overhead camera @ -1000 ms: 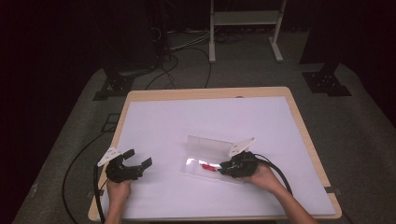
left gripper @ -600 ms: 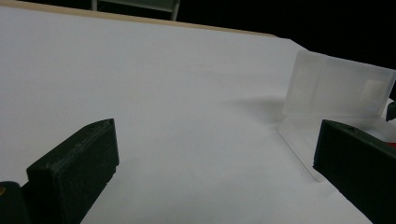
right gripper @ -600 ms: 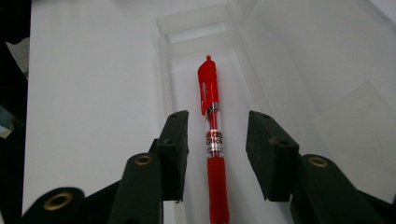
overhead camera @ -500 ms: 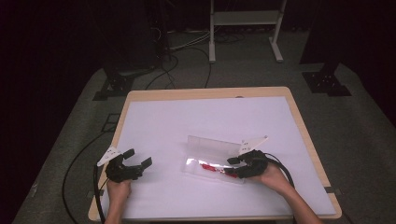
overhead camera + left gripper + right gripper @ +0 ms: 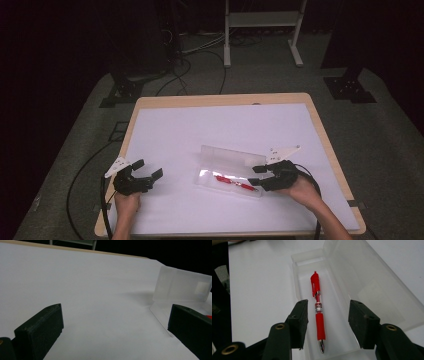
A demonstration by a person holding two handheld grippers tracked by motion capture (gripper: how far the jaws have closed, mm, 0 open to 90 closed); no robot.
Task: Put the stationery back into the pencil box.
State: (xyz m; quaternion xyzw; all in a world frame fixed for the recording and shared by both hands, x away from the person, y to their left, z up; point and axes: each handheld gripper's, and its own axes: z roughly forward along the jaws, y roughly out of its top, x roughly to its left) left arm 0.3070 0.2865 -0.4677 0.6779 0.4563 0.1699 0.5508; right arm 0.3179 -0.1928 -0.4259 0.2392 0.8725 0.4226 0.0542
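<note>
Drawn back from the clear plastic case [image 5: 227, 176] since a second ago, right tongs [image 5: 261, 176] now off its near end rather than over the tray, jaws just been opening, nothing gripped between them. Red pen [image 5: 236, 182] left lying flat in the tray, lid [image 5: 230, 156] standing up behind it. Left tongs [image 5: 148, 176] unmoved, low over the bare worktop [image 5: 210, 125] at the near left, well apart from the case.

From above, seen as a thin red streak only. From the right tongs [image 5: 327, 320] camera, shown in full: red pen [image 5: 318, 307] with clip end away, metal tip toward the camera, lying lengthwise between the case [image 5: 342, 277] walls, black pads spread on either side and above it, not touching. From the left tongs [image 5: 115, 325] camera, jaws wide apart with nothing between, lid [image 5: 181, 285] upright at far right.
</note>
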